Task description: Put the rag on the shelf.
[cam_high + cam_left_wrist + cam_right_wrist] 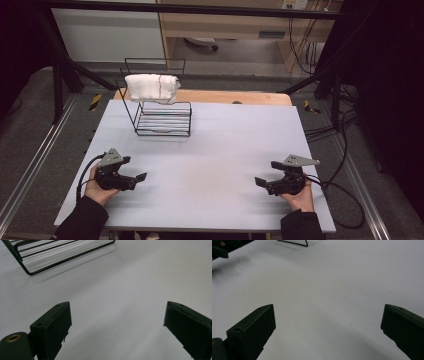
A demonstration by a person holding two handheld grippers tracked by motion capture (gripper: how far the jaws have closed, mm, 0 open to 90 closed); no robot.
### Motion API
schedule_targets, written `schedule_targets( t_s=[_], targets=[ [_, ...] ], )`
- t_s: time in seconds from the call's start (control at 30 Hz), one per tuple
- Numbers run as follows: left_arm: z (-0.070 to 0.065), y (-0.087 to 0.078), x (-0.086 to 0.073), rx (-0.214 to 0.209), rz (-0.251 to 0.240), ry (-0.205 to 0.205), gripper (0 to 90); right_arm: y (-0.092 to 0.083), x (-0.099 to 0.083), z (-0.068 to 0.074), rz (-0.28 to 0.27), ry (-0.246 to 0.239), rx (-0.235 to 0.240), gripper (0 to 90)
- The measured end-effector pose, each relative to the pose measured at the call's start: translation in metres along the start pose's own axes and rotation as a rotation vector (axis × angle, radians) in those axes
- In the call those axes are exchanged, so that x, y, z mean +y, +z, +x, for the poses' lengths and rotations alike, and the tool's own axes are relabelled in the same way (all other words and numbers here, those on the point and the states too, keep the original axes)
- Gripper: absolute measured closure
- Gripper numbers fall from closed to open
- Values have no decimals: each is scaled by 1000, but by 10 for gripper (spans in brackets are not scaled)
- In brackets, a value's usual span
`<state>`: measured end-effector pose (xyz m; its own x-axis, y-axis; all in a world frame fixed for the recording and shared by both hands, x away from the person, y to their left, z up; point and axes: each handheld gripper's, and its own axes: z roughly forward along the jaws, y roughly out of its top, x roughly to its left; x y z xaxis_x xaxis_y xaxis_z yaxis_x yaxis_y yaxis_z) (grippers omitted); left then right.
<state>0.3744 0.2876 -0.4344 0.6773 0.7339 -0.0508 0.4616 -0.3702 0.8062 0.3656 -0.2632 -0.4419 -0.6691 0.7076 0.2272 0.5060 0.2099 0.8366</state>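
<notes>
I hold my left gripper (134, 169) and right gripper (266, 174) wide, both well away from the rack (164, 120) with its white towel (151, 88).

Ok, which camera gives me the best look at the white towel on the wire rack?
The high view: the white towel is seen whole, draped over the wire rack. The left gripper view catches just the rack's lower wires, and the right gripper view a corner of its base, with no towel.
</notes>
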Motion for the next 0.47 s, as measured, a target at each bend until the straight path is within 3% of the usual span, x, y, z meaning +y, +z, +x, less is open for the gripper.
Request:
schedule_targets(
  t_s=[0.13, 0.47],
  targets=[
    [-1, 0, -2, -1, 0, -4, 74, -5, -8, -1, 1, 10, -4, 2],
    [-4, 0, -5, -8, -1, -2, 76, -5, -8, -1, -8, 16, -4, 2]
  ],
)
